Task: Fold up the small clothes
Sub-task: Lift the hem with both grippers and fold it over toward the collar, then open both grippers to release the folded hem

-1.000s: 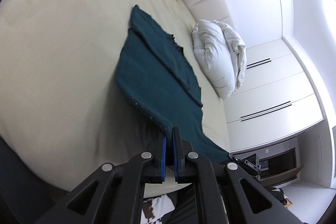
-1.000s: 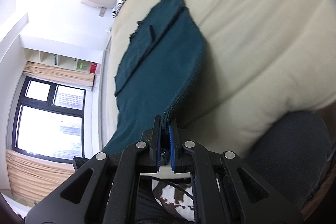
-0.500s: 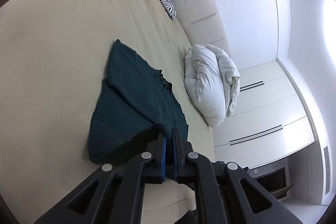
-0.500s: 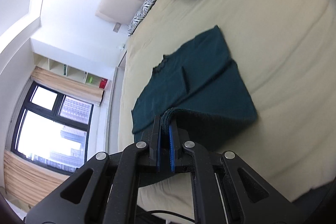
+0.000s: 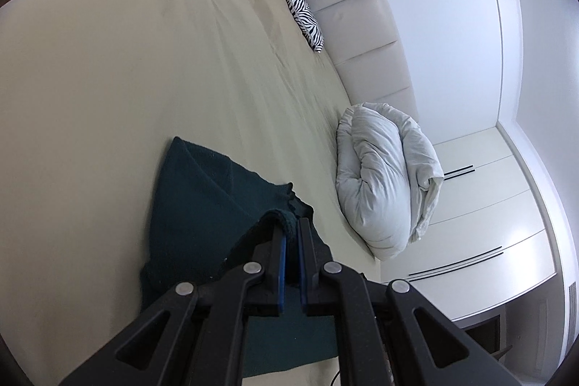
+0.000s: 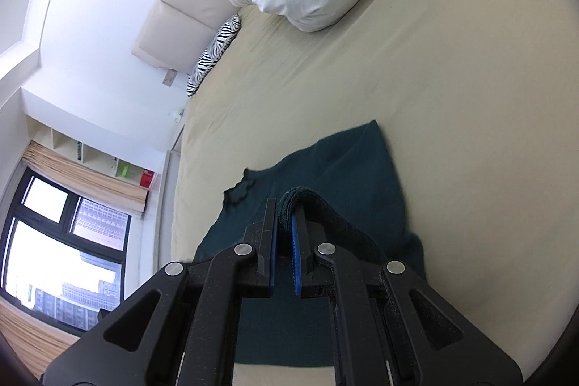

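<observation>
- Left gripper (image 5: 291,234) pinches a corner of the hem of the teal garment (image 5: 202,198); the right gripper (image 6: 286,216) is clamped on the other corner, probably so the held edge travels level over the rest.
- Garment lies on the bed (image 5: 144,60), its lower part doubled toward the neckline.
- Quilt (image 5: 383,176) sits near one side; the sheet ahead is bare, giving room to lay the fold.

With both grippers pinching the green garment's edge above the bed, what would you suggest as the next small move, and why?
Probably lower both grippers and lay the held edge onto the far part of the dark green garment. The left gripper and right gripper are each shut on a raised, doubled-over edge, with the rest flat on the bed.
</observation>
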A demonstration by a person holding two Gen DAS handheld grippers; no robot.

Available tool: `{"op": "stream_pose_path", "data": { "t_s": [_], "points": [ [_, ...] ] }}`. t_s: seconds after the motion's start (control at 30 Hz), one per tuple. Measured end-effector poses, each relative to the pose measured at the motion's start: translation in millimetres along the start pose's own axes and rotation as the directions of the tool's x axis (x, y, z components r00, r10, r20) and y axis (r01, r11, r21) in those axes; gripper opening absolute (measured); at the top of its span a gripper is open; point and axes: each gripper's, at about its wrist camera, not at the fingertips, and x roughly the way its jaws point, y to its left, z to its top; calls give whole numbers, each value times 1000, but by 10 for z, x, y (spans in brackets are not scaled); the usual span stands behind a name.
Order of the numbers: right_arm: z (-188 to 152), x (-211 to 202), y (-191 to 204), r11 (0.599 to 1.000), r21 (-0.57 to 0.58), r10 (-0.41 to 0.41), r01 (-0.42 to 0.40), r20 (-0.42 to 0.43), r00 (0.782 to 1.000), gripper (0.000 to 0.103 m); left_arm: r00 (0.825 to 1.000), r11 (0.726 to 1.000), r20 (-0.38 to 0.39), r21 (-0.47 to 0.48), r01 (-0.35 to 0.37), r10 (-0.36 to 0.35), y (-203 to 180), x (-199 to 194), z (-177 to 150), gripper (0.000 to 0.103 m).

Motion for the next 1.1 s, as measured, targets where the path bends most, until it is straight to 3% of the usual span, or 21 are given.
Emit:
{"op": "stream_pose_path", "data": {
  "t_s": [0.53,0.57,0.63,0.7,0.73,0.77,0.8,0.93,1.1],
  "points": [
    [588,1278,-119,989,-4,-146,146,5,989,6,984,984,-21,1,-177,177,335,1025,564,8],
    [599,1351,-146,987,-2,-160,160,-1,987,9,979,979,-21,2,-202,202,364,1074,570,9],
    [618,1490,-224,982,7,-191,191,-11,982,9,974,974,-35,-6,-225,225,439,1118,585,23],
    [629,1566,-265,980,-2,-198,198,-10,980,14,975,976,-30,-21,-219,218,485,1060,572,47],
    [625,1564,-270,980,-12,-200,200,5,980,24,975,975,-22,-21,-221,221,487,1000,557,51],
    [616,1543,-269,978,-20,-206,207,25,978,44,976,976,-12,-13,-216,216,476,933,540,53],
    [608,1483,-264,975,-28,-217,219,61,974,53,977,977,-5,0,-212,212,443,871,517,53],
    [580,1271,-258,977,-59,-199,205,97,975,56,972,967,23,99,-233,232,268,587,296,53],
    [288,957,-177,955,-181,-221,234,91,971,56,958,938,35,199,-285,283,197,320,-157,53]
  ]
}}
